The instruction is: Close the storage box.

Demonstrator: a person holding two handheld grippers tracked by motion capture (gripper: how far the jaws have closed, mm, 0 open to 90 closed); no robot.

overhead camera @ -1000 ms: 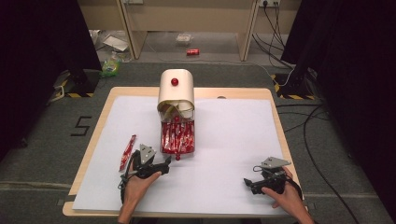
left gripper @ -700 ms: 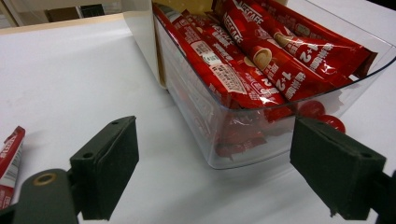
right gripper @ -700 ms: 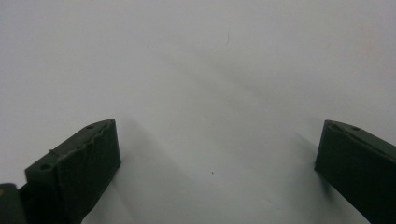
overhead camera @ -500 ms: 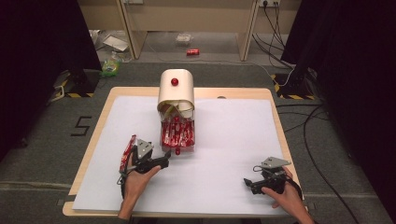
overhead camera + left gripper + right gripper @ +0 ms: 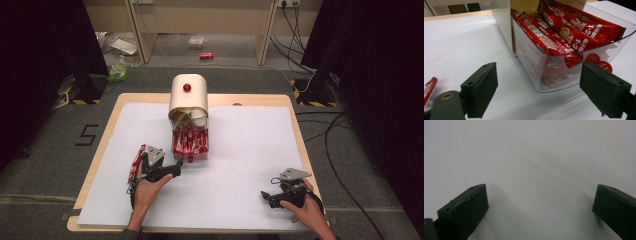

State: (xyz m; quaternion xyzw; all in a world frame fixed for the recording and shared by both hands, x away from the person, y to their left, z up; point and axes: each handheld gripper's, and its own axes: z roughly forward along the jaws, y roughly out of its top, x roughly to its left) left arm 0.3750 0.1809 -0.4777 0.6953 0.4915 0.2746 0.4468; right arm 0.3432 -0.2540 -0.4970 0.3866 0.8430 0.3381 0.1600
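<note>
A cream dispenser (image 5: 188,97) with a red knob stands at the table's middle back. Its clear drawer (image 5: 190,144) is pulled out and packed with red sachets (image 5: 564,32). A red knob (image 5: 599,62) shows at the drawer's front wall. My left gripper (image 5: 175,169) is open just left of the drawer's near corner, nothing between its jaws; the left gripper view has the drawer (image 5: 554,82) close ahead of the left gripper (image 5: 539,92). One loose red sachet (image 5: 136,162) lies on the sheet left of that hand. My right gripper (image 5: 266,196) rests open at the front right, over bare sheet in the right gripper view (image 5: 540,207).
A white sheet (image 5: 250,150) covers the wooden table (image 5: 295,107). Cables (image 5: 340,125) run over the grey floor at the right. A red can (image 5: 206,55) and litter lie on the floor behind the table.
My left gripper has crept forward and right, toward the drawer's front. The loose sachet stays where it was. The right gripper has not moved.
</note>
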